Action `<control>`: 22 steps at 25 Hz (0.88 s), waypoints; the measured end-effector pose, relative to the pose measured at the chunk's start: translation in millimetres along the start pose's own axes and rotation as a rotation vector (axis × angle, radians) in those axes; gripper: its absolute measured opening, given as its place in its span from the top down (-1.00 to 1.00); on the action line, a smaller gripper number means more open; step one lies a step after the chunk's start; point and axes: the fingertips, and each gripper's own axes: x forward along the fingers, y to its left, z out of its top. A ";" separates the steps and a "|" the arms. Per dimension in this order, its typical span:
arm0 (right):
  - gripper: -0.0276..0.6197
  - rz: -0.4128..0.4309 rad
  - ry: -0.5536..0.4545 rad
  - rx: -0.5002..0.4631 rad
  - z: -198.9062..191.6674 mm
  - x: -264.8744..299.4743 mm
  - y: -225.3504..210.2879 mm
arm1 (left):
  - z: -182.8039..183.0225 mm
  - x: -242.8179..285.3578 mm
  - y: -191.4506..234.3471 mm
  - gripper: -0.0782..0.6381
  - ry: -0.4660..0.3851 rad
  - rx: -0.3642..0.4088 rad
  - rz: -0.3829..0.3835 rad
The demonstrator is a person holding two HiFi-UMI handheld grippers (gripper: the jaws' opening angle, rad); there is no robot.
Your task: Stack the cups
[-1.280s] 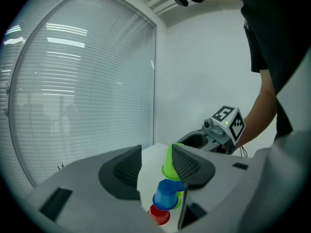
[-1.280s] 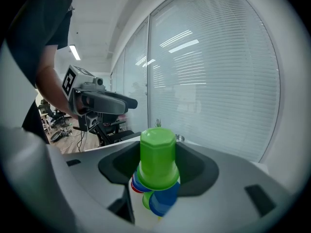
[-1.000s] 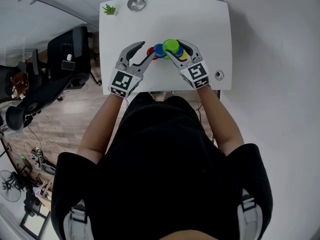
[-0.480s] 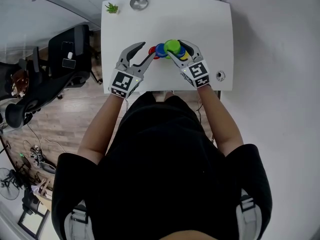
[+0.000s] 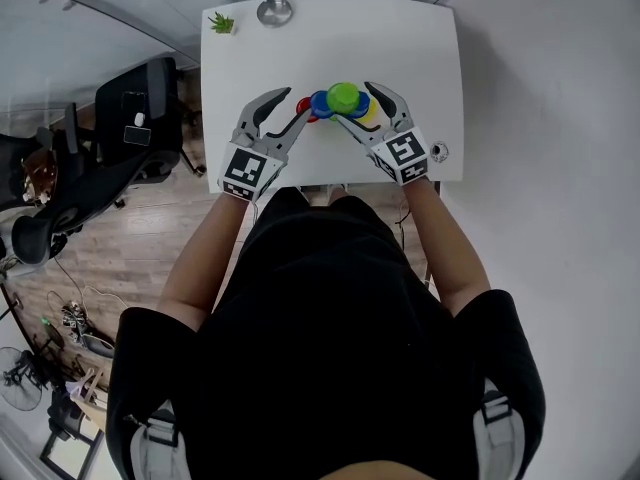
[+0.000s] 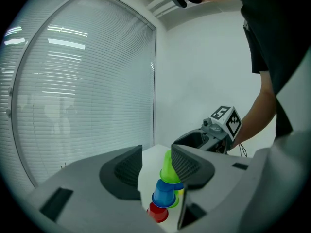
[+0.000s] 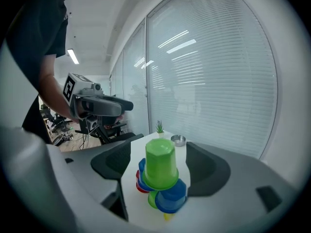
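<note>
Several plastic cups stand upside down in a small pyramid on the white table (image 5: 420,58). A green cup (image 5: 344,95) (image 7: 159,163) sits on top, over blue cups (image 5: 321,101) (image 7: 171,198), with a red cup (image 5: 304,106) (image 6: 157,212) at the left and a yellow one (image 5: 368,111) at the right. My right gripper (image 5: 352,101) (image 7: 158,166) straddles the green cup; its jaws have just been opening and both pads stand clear of it. At the pile's left side my left gripper (image 5: 293,105) (image 6: 156,166) is open, with nothing between its fingers.
A small potted plant (image 5: 219,21) (image 7: 159,127) and a round metal dish (image 5: 274,11) (image 7: 178,140) stand at the table's far edge. A small round fitting (image 5: 437,151) lies near the right front corner. Office chairs (image 5: 130,118) crowd the floor to the left.
The right gripper's jaws have spread away from the green cup, which stays on top of the pile. The left gripper has kept its place.
</note>
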 end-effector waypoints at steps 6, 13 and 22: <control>-0.19 -0.057 -0.097 0.004 44.4 -36.5 3.3 | 16.7 -10.8 -8.3 0.27 -0.031 0.011 -0.020; -0.16 -0.128 -0.176 0.013 82.7 -70.2 19.5 | 31.3 -32.1 -16.9 0.43 -0.074 0.004 -0.052; -0.04 -0.175 -0.193 0.069 78.0 -85.2 50.3 | 29.5 -51.8 -28.8 0.61 -0.089 0.013 -0.102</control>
